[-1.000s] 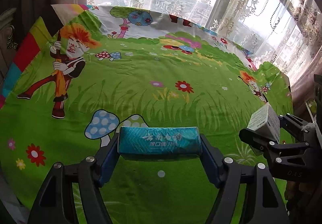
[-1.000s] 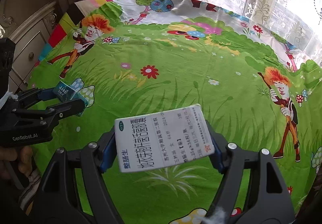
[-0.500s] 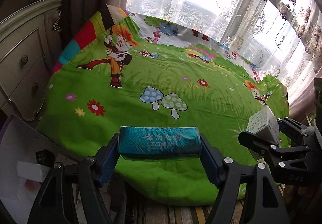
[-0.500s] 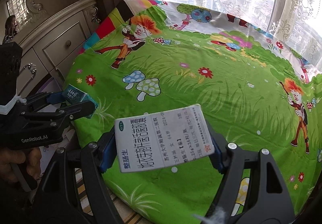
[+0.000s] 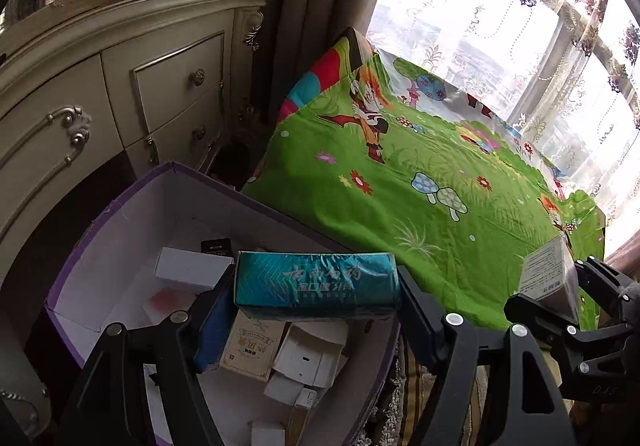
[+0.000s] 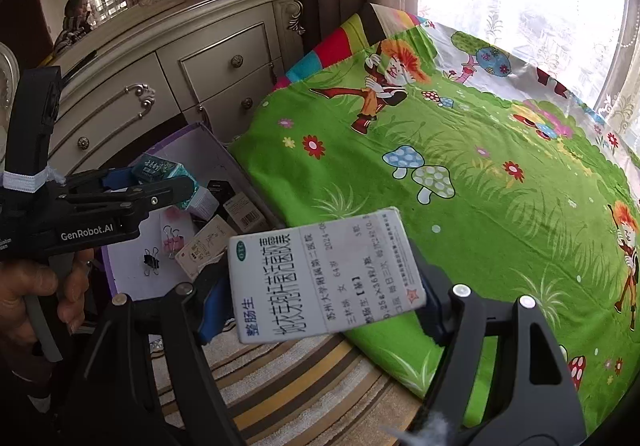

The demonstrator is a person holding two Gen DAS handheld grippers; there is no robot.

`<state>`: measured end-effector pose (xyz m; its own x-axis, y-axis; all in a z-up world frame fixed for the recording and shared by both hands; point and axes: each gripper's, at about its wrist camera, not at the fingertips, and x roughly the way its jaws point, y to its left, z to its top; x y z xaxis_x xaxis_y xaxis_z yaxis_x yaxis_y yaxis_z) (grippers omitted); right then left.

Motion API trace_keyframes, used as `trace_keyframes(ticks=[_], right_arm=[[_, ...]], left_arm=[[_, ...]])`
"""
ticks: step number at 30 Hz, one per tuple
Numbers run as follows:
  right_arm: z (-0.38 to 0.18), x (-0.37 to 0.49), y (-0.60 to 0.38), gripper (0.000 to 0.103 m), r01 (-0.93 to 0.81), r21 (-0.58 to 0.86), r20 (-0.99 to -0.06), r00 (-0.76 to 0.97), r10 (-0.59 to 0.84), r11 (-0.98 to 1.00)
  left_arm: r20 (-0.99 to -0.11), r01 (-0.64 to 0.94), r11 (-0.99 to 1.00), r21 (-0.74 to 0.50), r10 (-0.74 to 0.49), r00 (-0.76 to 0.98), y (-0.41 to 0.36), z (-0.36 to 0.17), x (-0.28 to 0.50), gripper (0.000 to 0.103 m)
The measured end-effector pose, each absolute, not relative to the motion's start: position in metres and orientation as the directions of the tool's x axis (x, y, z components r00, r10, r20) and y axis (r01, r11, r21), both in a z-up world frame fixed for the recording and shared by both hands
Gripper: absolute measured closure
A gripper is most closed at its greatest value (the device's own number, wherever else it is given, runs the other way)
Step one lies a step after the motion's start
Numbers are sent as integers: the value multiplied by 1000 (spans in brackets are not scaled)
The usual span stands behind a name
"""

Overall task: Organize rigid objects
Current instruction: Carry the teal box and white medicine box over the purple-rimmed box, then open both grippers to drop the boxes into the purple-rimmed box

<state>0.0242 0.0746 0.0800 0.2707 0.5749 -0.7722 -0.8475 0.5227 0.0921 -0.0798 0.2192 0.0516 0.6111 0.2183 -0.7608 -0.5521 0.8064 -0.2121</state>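
Observation:
My left gripper [image 5: 316, 286] is shut on a long teal box [image 5: 318, 280], held crosswise above an open purple storage box [image 5: 132, 205] with white walls. Several small cartons [image 5: 308, 356] lie inside that box under the teal one. My right gripper [image 6: 324, 278] is shut on a white medicine box [image 6: 324, 274] with green and black print, hanging over the striped rug near the bed's edge. In the left wrist view the right gripper [image 5: 560, 286] shows at the right with the white box [image 5: 548, 278]. The right wrist view has the left gripper [image 6: 156, 181] at the left, over the purple box [image 6: 200, 137].
A bed with a green cartoon sheet [image 6: 460, 185] fills the right. A cream dresser with drawers [image 5: 120, 93] stands behind the purple box. A striped rug [image 6: 288, 378] covers the floor. Binder clips [image 6: 160, 250] lie in the box. A hand [image 6: 36, 286] grips the left tool. Curtained windows [image 5: 500, 37] lie beyond.
Both grippers have swung left off the green bed, each still holding its box. The left one now hangs over the purple box, and the dresser has come into view.

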Motion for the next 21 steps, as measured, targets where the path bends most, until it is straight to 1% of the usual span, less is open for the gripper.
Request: trace_keyframes(ticks=[6, 9, 12, 17, 20, 21], right_arm=[[68, -30, 110, 25, -891, 125, -784, 181, 594, 436], [60, -47, 122, 25, -893, 151, -791, 149, 594, 425], [53, -55, 129, 24, -892, 164, -796, 132, 591, 421], [43, -62, 141, 23, -902, 138, -812, 133, 568, 409], [38, -62, 144, 21, -907, 141, -820, 118, 560, 397], [37, -62, 145, 19, -906, 148, -821, 111, 560, 396]], left_arm=[[-775, -617, 769, -169, 283, 565, 235, 50, -125, 29], [-781, -641, 754, -143, 311, 541, 240, 49, -142, 29], [-787, -659, 741, -128, 328, 522, 244, 47, -157, 29], [-800, -674, 730, -111, 337, 497, 245, 40, -169, 29], [-807, -682, 725, -100, 342, 482, 246, 36, -171, 29], [-809, -684, 723, -99, 342, 479, 246, 35, -171, 29]])
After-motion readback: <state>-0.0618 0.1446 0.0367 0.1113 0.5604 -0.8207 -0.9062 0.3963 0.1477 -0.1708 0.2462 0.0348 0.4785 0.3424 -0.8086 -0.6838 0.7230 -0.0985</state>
